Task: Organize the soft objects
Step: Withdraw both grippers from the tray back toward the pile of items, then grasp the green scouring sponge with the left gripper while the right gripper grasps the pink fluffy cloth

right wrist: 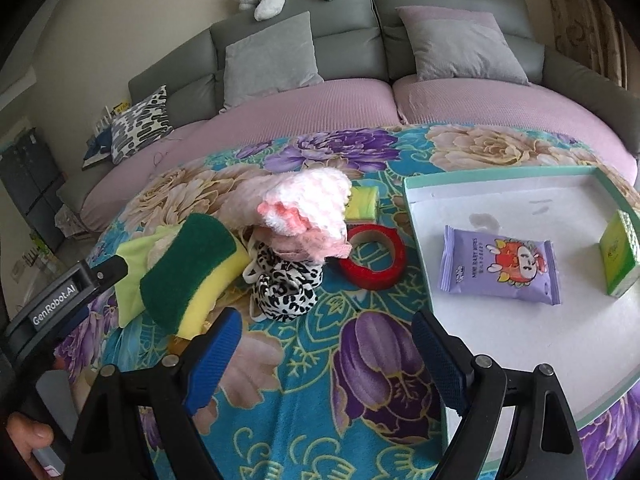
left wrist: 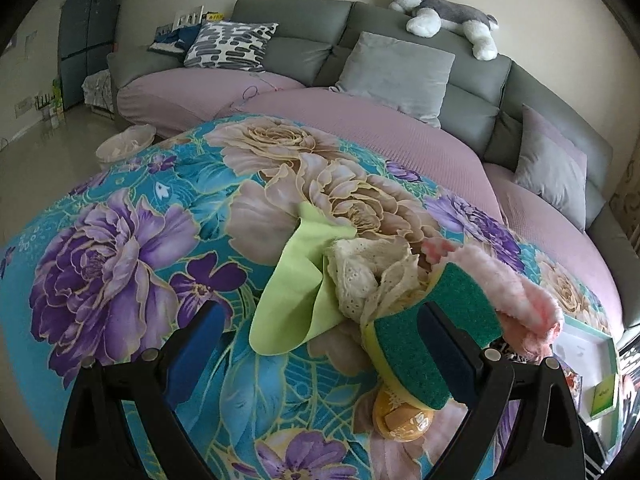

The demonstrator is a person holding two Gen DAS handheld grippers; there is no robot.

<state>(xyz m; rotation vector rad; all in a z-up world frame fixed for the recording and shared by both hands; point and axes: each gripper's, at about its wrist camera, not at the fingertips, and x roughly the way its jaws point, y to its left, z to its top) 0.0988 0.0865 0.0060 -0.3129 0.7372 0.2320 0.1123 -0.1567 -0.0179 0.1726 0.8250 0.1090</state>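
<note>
Sponge (right wrist: 188, 270), green-and-yellow: centre-left of frame, propped on the soft pile, touching one finger of the gaping left tongs (left wrist: 320, 344). Likely light, compressible; best pinched across its yellow flanks. Right tongs (right wrist: 326, 350): wide open, empty.

A big gray sofa (right wrist: 440, 8) with pink seat covers fills the top of both views. A toy husky dog (left wrist: 444, 10) lies along its back. Two gray pillows (right wrist: 268, 56) and a spotted pillow (left wrist: 232, 44) lean on it. At the far upper left of the left view stands a dark cabinet (left wrist: 86, 40).
</note>
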